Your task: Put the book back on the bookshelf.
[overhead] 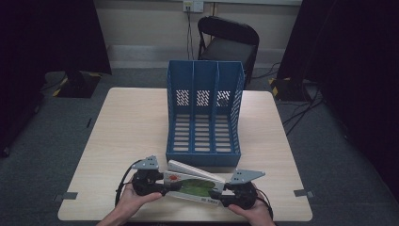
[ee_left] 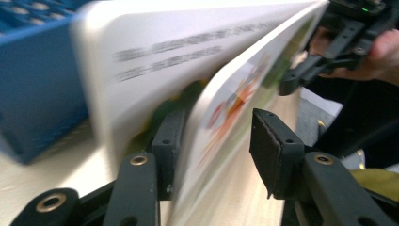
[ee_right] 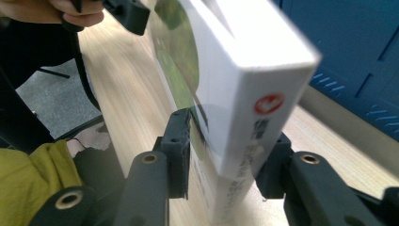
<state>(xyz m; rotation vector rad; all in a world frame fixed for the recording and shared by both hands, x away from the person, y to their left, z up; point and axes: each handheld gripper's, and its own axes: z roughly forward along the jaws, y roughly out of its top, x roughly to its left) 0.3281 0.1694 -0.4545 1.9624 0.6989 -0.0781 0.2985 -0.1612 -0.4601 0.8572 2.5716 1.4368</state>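
A white book (overhead: 194,185) is held between the two grippers at the near edge of the table (overhead: 127,132), just in front of a blue file rack (overhead: 205,113). Its spine end is clamped by the right gripper (ee_right: 226,150). The left gripper (ee_left: 211,150) is parted around one cover, its right pad clear of the page.

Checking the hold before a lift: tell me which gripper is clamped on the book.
The right gripper, at the book's red-logo spine end, with both pads against it. The left gripper's jaws stand open, one pad clear of the cover.
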